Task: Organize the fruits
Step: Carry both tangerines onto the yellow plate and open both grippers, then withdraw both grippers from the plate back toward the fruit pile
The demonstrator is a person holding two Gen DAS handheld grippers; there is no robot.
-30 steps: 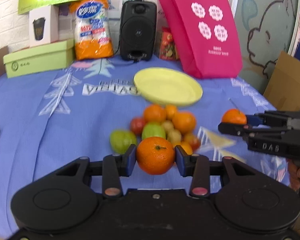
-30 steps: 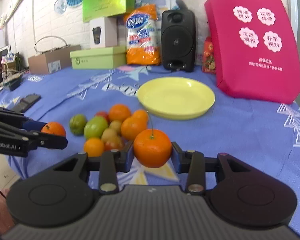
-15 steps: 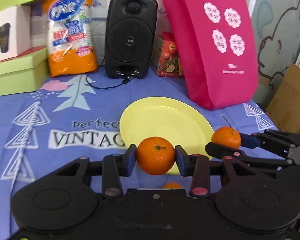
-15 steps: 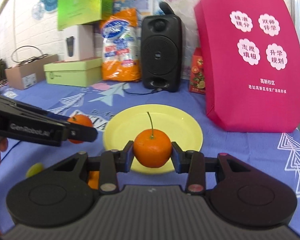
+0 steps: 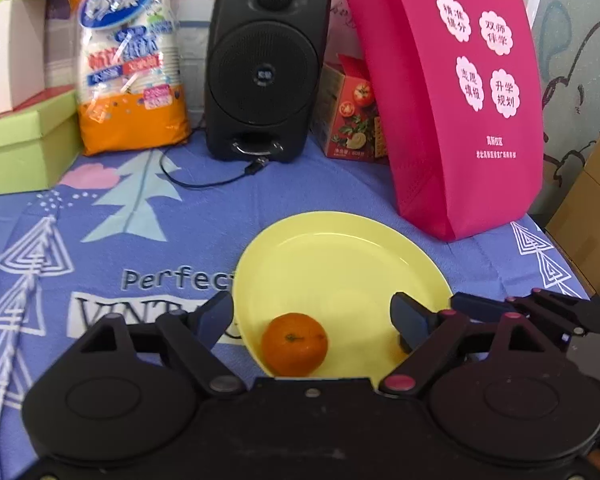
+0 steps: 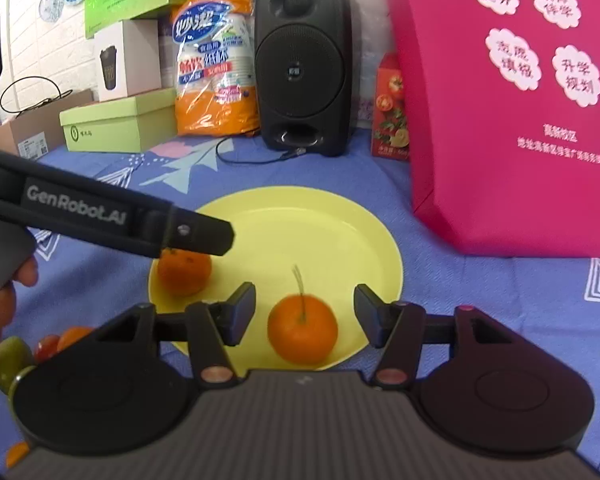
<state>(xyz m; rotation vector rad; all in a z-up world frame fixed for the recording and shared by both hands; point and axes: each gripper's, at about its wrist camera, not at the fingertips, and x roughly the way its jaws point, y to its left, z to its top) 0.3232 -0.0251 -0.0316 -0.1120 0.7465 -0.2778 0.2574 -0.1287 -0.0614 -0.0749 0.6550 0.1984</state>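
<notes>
A yellow plate (image 5: 340, 256) lies on the blue cloth; it also shows in the right wrist view (image 6: 324, 232). My left gripper (image 5: 312, 318) is open over the plate's near edge, and an orange (image 5: 294, 343) rests on the plate between its jaws. My right gripper (image 6: 305, 314) is open, and an orange with a long stem (image 6: 302, 334) sits on the plate between its jaws. The first orange (image 6: 184, 272) shows in the right wrist view under the left gripper's finger (image 6: 196, 234). The right gripper's fingers (image 5: 540, 310) reach in at the plate's right rim.
A black speaker (image 5: 266, 64), a pink bag (image 5: 460, 100), a tomato carton (image 5: 352, 116), an orange-white packet (image 5: 130, 60) and a green box (image 5: 24, 144) stand behind the plate. More fruit (image 6: 16, 356) lies at the near left.
Both grippers have moved forward over the plate and opened. Each orange has left its jaws and now rests on the plate.
</notes>
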